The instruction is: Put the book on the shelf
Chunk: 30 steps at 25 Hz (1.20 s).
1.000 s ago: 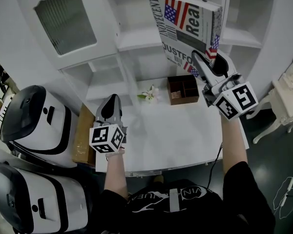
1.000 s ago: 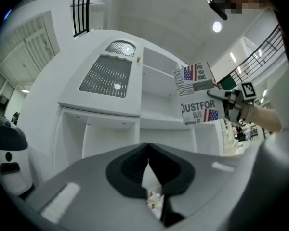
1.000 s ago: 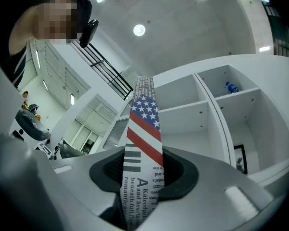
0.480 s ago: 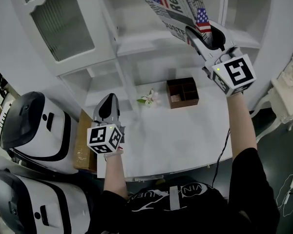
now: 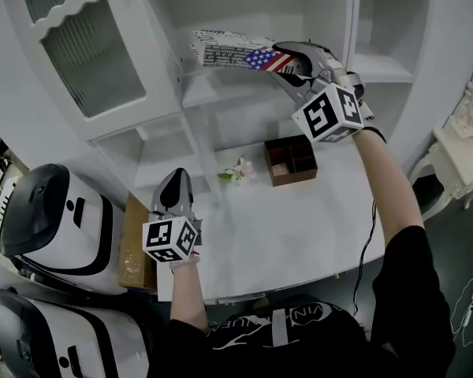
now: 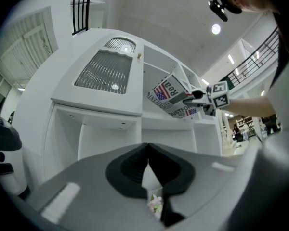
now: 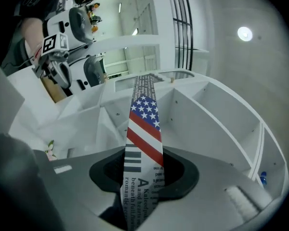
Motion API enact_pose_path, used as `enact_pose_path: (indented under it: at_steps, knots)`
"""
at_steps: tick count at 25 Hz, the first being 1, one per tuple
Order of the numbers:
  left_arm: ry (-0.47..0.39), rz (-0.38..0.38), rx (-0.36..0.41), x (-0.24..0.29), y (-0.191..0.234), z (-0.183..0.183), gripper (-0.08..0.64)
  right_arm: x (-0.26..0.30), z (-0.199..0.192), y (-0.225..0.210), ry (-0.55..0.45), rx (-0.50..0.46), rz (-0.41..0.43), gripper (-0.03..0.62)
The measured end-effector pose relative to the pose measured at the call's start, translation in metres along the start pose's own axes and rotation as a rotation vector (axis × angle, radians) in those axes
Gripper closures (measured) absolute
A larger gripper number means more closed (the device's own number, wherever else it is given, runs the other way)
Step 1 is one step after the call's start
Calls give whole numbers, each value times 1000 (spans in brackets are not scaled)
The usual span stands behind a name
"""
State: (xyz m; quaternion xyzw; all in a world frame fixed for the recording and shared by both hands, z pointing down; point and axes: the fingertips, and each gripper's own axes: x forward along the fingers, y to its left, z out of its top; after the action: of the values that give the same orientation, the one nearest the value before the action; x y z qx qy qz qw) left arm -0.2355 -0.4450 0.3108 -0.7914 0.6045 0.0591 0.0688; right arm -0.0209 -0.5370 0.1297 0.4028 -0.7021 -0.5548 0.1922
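Observation:
The book, printed like a newspaper with a US flag, lies nearly flat and edge-on in front of the upper compartment of the white shelf unit. My right gripper is shut on the book's right end. In the right gripper view the book stands as a narrow strip between the pads of my right gripper. The left gripper view shows the book from afar, up against the shelves. My left gripper hovers over the table's left edge, holding nothing; the pads of my left gripper meet at the tips.
On the white table stand a brown compartment box and a small flower. Left of the table are a cardboard box and white-and-black machines. A glass cabinet door is upper left, a side table right.
My right gripper has swung left and rolled over, turning the book from cover-facing and upright to flat and edge-on at shelf height. The left gripper has stayed put.

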Motion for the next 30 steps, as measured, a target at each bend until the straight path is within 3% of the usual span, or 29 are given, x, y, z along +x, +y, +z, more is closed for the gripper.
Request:
enact_pose_path:
  at_steps: [13, 30]
  knots:
    - [34, 3, -12, 4, 10, -23, 560, 56, -35, 31, 122, -254, 128, 434]
    - [39, -2, -17, 22, 29, -32, 560, 112, -56, 40, 190, -320, 237, 428]
